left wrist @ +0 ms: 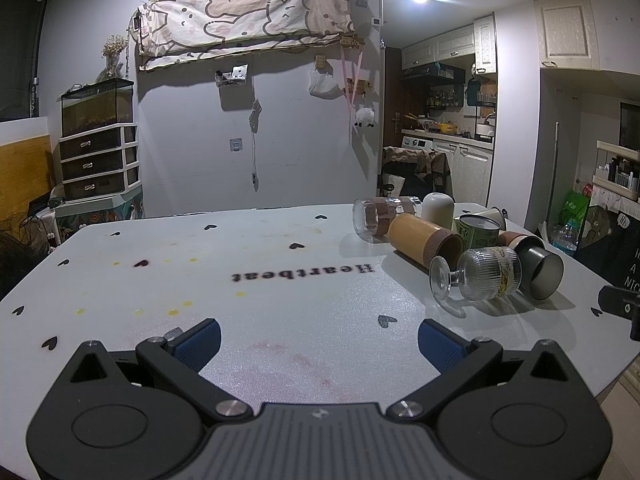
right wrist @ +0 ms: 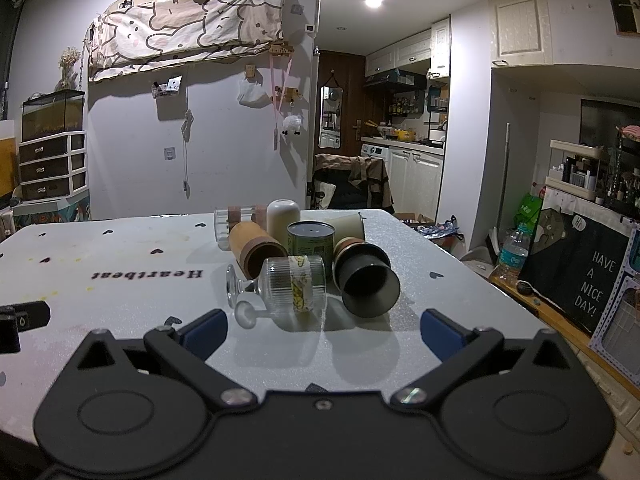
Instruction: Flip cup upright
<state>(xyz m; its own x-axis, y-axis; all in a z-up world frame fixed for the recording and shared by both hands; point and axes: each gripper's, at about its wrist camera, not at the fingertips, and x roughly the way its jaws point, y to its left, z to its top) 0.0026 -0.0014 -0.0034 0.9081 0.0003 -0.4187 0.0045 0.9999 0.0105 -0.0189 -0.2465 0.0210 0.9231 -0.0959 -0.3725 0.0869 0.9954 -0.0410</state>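
Observation:
A cluster of cups lies on the white table (left wrist: 280, 292) at its right side. A ribbed glass goblet (left wrist: 480, 276) (right wrist: 288, 286) lies on its side, foot to the left. A dark cup (left wrist: 542, 274) (right wrist: 366, 280), a bamboo cup (left wrist: 424, 242) (right wrist: 256, 250) and a clear glass (left wrist: 380, 216) (right wrist: 236, 226) also lie on their sides. My left gripper (left wrist: 319, 342) is open and empty, well left of the cluster. My right gripper (right wrist: 324, 334) is open and empty, just in front of the goblet and dark cup.
A green tin (right wrist: 310, 242), a white cup (right wrist: 283, 220) mouth down and a cream cup (right wrist: 346, 226) on its side sit behind. The table's right edge (right wrist: 460, 264) drops to a cluttered floor with a water bottle (right wrist: 514, 250). A chair (right wrist: 352, 184) stands beyond the far edge.

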